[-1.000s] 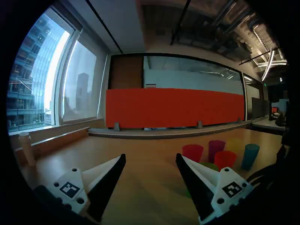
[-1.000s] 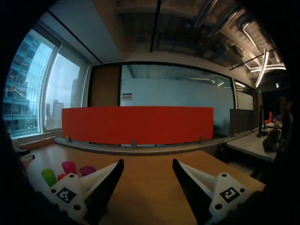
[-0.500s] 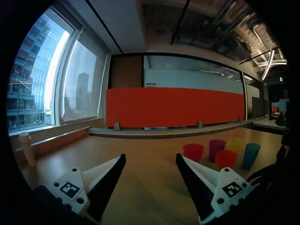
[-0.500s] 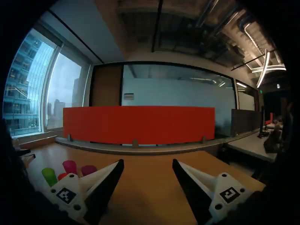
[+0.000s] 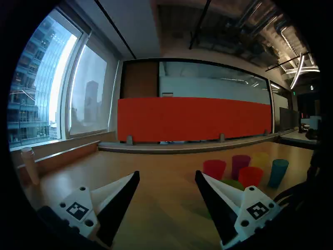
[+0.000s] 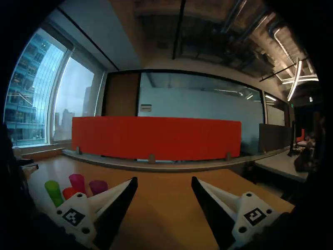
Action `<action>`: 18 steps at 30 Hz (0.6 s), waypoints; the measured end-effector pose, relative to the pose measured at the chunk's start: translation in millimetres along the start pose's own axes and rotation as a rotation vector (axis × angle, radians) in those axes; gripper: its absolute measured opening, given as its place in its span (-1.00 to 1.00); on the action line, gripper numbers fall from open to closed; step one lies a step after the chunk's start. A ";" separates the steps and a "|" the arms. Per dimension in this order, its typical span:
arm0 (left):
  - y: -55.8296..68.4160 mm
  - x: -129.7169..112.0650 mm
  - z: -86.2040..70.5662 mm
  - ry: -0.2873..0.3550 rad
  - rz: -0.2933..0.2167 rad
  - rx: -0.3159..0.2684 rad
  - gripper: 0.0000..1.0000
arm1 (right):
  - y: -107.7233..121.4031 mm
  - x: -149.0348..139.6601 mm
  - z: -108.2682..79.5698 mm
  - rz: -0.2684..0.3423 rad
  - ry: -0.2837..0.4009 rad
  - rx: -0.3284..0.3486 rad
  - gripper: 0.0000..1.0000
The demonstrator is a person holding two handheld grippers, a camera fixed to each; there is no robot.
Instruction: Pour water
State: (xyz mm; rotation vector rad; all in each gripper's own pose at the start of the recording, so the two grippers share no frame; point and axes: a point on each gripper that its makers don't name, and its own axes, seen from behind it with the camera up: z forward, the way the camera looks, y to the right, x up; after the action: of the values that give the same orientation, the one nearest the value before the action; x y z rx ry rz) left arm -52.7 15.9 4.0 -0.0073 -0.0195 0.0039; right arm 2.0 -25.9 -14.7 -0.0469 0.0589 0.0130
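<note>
Cups first: in the left gripper view they stand in a tight bunch on the wooden table point(image 5: 166, 162) at the lower right of the frame. There's a red cup point(image 5: 214, 168), a purple cup point(image 5: 240, 163), a yellow cup point(image 5: 261, 159), an orange cup point(image 5: 250, 176) in front and a teal cup point(image 5: 278, 173) furthest right, all upright as far as I can see. A green cup point(image 5: 234, 183) peeks out just behind the right-hand finger, mostly hidden by it. The left gripper point(image 5: 166, 174) sits at the bottom of the frame with its jaws spread wide and just bare tabletop between them; the cups are off to the right of that gap, not inside it. Can't tell from this angle whether any cup has water in it. At the far left edge a tall tan tumbler point(image 5: 29, 164) stands by the window ledge, well apart from the bunch. An orange-red divider panel point(image 5: 191, 118) runs across the middle behind the table, with big windows point(image 5: 41, 96) at the upper left. In the right gripper view the right gripper point(image 6: 164, 180) is the same deal, jaws wide apart and gripping nothing. Some of the cups show at the lower left there, just beyond the left-hand finger: green, a pink-looking cup point(image 6: 77, 182), purple and a sliver of orange.
</note>
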 end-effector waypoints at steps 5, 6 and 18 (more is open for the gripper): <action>-0.3 0.0 -0.2 0.000 0.000 0.000 0.99 | -0.5 -5.4 6.8 0.032 0.028 0.002 1.00; -0.2 -0.2 -0.1 0.000 0.000 0.000 0.99 | -0.7 -6.6 8.0 0.040 0.033 0.002 1.00; 0.1 -1.0 0.7 0.000 0.000 0.001 0.99 | -5.3 -26.6 10.3 0.037 0.060 0.018 1.00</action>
State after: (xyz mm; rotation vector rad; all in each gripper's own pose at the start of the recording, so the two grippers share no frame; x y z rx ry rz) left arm -53.7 16.0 4.6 -0.0068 -0.0193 0.0038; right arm -23.9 -31.0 -2.6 -0.0285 0.1202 0.0485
